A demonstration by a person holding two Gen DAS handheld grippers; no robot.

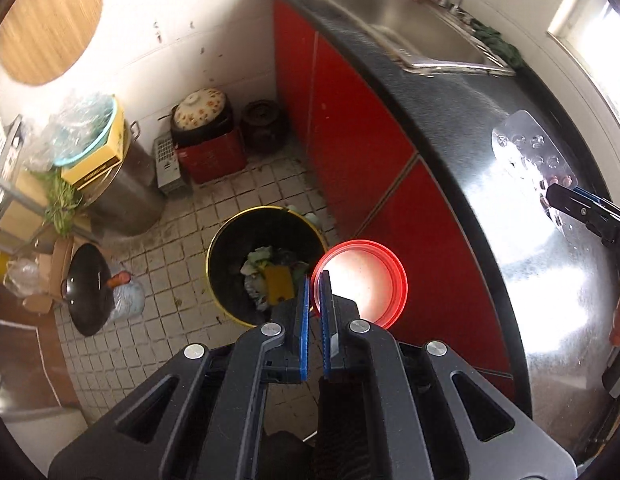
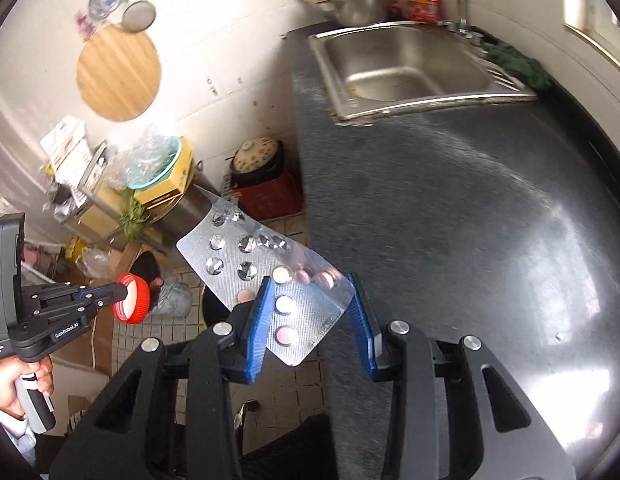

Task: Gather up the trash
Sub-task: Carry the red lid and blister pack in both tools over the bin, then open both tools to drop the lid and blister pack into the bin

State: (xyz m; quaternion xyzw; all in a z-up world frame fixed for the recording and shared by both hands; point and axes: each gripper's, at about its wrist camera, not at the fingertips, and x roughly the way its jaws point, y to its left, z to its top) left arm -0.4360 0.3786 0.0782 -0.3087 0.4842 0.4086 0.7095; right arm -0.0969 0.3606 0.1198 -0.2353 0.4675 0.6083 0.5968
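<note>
The left gripper (image 1: 314, 312) has its blue ribbed jaws nearly closed, pinching the rim of a red plastic lid (image 1: 361, 282), a shallow ridged disc glowing translucent in the light. It hangs beside the red cabinet front, with the trash bin (image 1: 266, 266) just past it at about 10 o'clock in the left wrist view. To do this well, I judge the lid should travel fully over the bin's mouth before the jaws part, since the rim grip is thin and a tilt could send it onto the tiles. The right gripper (image 2: 310, 312) has its jaws partway open but bearing on the edges of a foil blister pack (image 2: 266, 276), thin, crinkled, bowed, a few pink pills left. The round, yellow-rimmed bin has a dark liner. Further off lie the glossy speckled countertop (image 2: 449, 208) and steel sink (image 2: 405, 68).
</note>
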